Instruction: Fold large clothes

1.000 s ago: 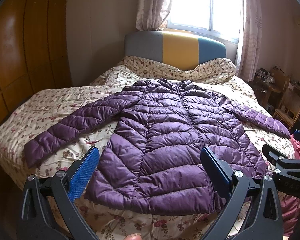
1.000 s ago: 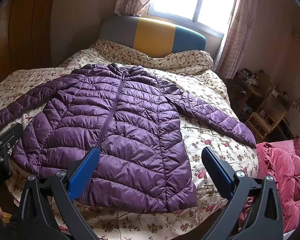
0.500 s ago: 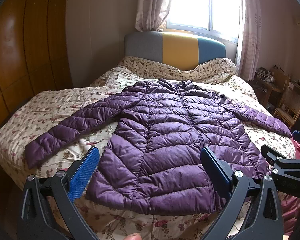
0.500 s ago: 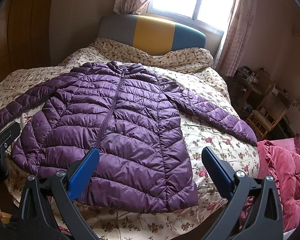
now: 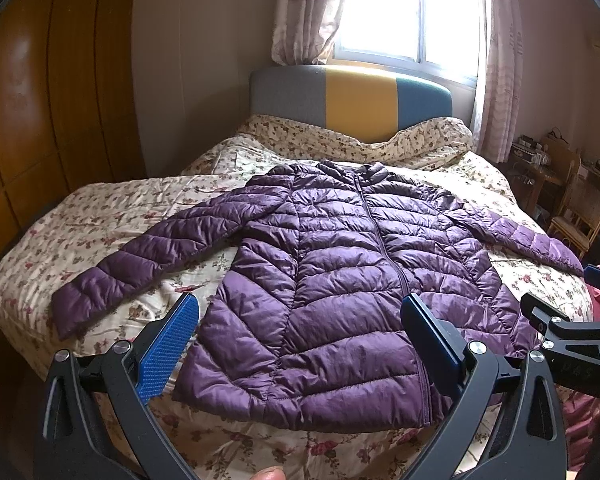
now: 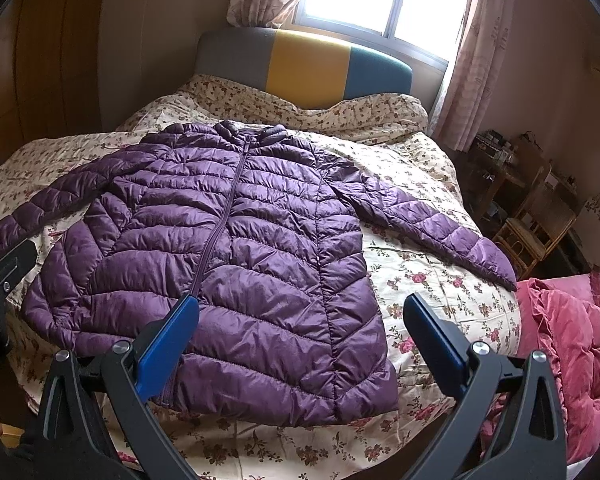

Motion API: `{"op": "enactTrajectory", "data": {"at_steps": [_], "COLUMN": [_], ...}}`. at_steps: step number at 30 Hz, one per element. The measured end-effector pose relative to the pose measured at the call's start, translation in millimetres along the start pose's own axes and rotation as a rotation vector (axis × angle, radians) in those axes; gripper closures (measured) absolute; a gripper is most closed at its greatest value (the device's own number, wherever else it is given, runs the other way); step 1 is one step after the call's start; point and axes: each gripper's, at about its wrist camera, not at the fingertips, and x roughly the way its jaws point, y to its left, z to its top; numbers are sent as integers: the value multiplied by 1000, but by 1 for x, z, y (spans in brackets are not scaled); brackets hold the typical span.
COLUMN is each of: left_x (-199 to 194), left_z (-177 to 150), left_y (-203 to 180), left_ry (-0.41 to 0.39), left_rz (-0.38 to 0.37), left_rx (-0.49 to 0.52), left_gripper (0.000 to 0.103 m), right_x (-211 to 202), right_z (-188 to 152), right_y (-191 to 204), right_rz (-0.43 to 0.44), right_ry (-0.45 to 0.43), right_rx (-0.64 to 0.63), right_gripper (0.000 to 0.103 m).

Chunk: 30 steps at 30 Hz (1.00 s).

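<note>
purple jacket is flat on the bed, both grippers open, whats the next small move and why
Probably lower the right gripper toward the right sleeve and pinch near its cuff. The purple jacket lies spread face up, zipped, with both sleeves splayed outward on the floral bedspread. Both grippers, including the left gripper, hover open and hold nothing, so folding a sleeve in seems first.

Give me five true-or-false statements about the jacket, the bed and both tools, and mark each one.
1. The purple jacket lies spread flat with both sleeves out. True.
2. The left tool grips the jacket hem. False: it is open and holds nothing.
3. The jacket's zipper is closed. True.
4. The right tool is shut. False: it is open.
5. The bedspread is plain white. False: it is a cream floral print.
</note>
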Motion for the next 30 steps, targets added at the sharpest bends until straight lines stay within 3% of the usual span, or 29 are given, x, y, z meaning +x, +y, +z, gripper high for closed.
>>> {"op": "enactTrajectory", "data": {"at_steps": [18,26,30], "left_x": [17,49,78], "left_z": [1,-2,3], "left_y": [-3,-4,1], "left_ry": [41,111,156], "left_rz": [-17,-36,-102], "left_rx": [19,23,1], "left_gripper": [3,3,3], "right_x": [20,58,92], "right_z": [-4,-6,-7], "right_y": [-8,-28,-55], "right_rz": [8,-18,-27], "right_ry": [41,114,175], "right_rx": [33,87,151], "right_gripper": [2,2,2]}}
